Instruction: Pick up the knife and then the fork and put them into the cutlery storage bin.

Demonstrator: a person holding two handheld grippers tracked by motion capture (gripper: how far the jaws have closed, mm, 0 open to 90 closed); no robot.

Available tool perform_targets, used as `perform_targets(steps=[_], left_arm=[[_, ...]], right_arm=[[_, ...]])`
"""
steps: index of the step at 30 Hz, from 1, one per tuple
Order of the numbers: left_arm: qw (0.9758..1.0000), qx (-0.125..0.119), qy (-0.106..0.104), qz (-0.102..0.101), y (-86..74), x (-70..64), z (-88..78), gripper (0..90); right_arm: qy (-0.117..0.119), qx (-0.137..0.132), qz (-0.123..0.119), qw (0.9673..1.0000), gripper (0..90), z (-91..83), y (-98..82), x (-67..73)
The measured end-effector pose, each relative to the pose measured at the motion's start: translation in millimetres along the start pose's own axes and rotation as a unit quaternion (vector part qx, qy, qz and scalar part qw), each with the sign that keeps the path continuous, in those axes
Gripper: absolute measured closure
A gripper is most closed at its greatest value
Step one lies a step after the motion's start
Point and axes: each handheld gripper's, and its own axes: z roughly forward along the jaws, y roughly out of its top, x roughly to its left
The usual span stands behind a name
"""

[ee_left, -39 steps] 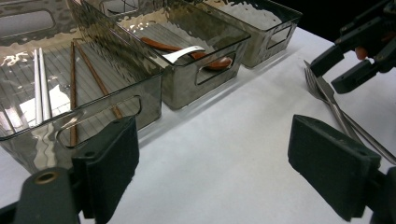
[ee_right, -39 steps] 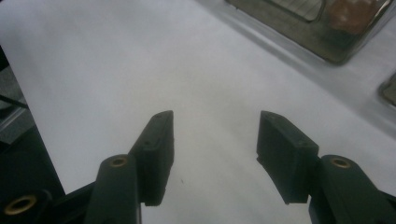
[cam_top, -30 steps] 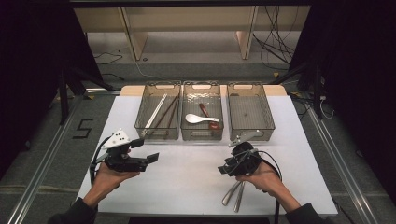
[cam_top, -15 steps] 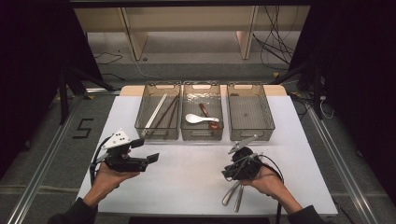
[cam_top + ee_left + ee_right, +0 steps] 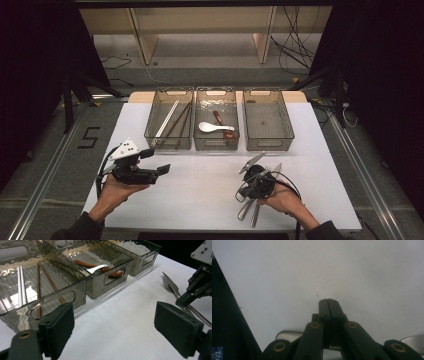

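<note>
Several metal utensils (image 5: 247, 210) lie on the white table near its front right; a fork (image 5: 170, 285) among them also shows in the left gripper view. My right gripper (image 5: 255, 186) points down over them. Its jaws have just been closing and now meet (image 5: 328, 301), with nothing seen between the tips. Rounded metal handle ends (image 5: 288, 334) peek out beneath them. My left gripper (image 5: 156, 161) is held level at the front left. It stands open (image 5: 117, 325) and empty, facing the bins.
Three clear bins stand in a row at the back. The left bin (image 5: 167, 146) holds white and brown chopsticks (image 5: 21, 286). The middle bin (image 5: 216, 147) holds a white spoon (image 5: 212, 127) and a brown spoon (image 5: 223, 125). The right bin (image 5: 270, 147) looks bare.
My right gripper has shifted a little toward the near edge and tipped down over the utensils. The left gripper has stayed put.
</note>
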Motion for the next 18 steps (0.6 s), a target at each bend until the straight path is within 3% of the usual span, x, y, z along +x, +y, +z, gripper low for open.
perform_targets(steps=[6, 18], left_arm=[[1.0, 0.001, -0.001, 0.001, 0.3, 0.0, 0.5, 16.0], [1.0, 0.001, -0.001, 0.0, 0.1, 0.0, 0.4, 16.0]], right_arm=[[0.003, 0.035, -0.005, 0.9994, 90.0, 8.2, -5.8, 3.0], [0.0, 0.057, -0.011, 0.9983, 90.0, 2.4, -17.1, 8.9]])
